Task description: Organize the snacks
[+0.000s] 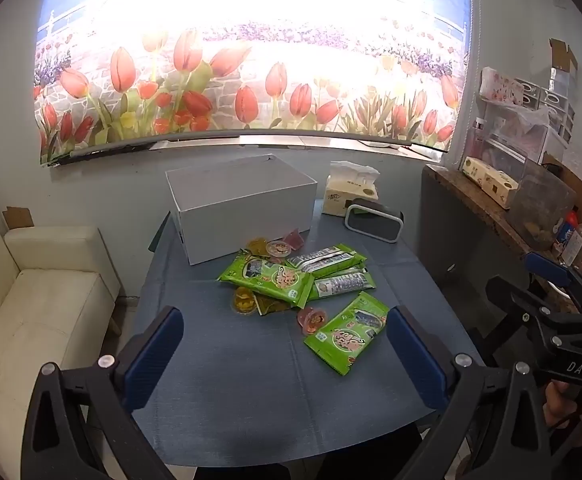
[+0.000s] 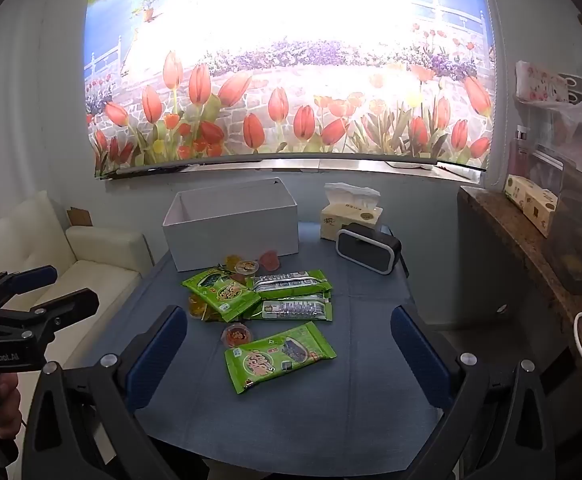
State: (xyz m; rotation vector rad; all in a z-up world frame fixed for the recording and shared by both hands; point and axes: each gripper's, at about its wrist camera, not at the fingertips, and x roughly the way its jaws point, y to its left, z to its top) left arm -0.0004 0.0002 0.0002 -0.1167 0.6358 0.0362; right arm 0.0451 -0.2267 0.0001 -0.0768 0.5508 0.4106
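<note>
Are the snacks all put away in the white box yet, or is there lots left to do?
Nothing looks put away yet. What shows of the white box looks empty. Nothing is in hand: the left claw and right claw are both open and hold nothing. All the green snack packs and little jelly cups lie on the blue table, so everything is left.

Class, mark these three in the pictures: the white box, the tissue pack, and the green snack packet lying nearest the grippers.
white box (image 2: 231, 242): right wrist view, front wall.
tissue pack (image 2: 349, 220): right wrist view, yellow front face.
green snack packet (image 1: 345, 336): left wrist view, printed front.
</note>
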